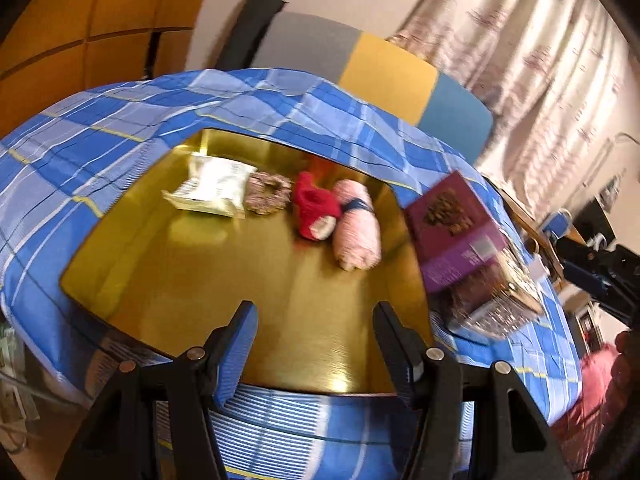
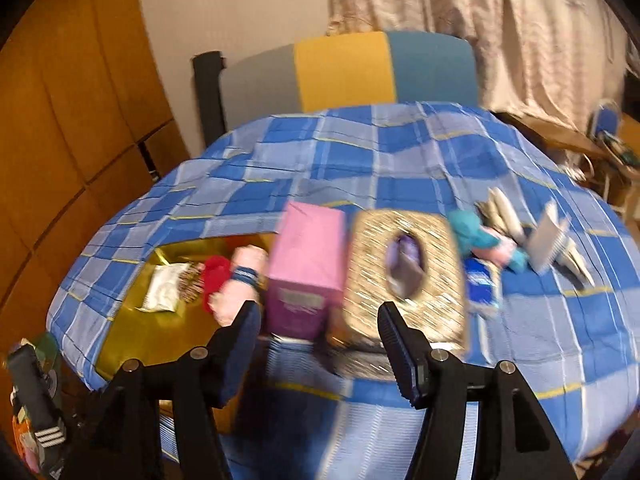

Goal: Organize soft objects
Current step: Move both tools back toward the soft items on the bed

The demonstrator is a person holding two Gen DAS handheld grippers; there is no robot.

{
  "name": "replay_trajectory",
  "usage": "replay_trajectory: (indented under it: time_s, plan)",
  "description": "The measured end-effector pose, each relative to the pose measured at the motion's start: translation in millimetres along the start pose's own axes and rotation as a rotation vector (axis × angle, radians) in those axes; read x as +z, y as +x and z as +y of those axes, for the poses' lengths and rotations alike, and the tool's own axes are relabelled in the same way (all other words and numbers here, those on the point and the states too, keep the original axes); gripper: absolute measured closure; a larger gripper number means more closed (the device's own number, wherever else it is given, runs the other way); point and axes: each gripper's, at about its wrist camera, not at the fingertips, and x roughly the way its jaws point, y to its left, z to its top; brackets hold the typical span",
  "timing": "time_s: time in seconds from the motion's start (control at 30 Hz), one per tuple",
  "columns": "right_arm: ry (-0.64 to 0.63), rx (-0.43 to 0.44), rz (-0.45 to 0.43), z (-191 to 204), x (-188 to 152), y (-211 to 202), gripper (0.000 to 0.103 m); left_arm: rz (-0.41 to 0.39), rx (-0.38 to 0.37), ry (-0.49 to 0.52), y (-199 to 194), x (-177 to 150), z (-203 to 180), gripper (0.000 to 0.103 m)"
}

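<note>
Covering the table, a blue checked cloth holds a gold tray with the pink roll, red sock, scrunchie and white packet; left gripper and right gripper both spread, empty; striped chair and curtain behind.

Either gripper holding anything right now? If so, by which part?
Nothing is held. The left gripper hangs open over the gold metallic tray, fingers empty. The right gripper is open too, nothing between its fingers.
</note>
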Motion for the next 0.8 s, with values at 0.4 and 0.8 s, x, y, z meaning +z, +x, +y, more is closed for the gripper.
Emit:
replay_trajectory:
  time_s: [0.4, 0.8]
  plan:
    - [0.162, -0.131, 0.088, -112.7, -56.5, -6.7, 0.041, 0.064, -0.186, 0.223, 0.3, -36.8, -73.5, 0.042]
    - [0.287, -0.202, 0.194, -215.6, -100.8, 4.3, 0.04, 0.208, -0.28, 0.413, 10.8, -96.8, -157.3, 0.041]
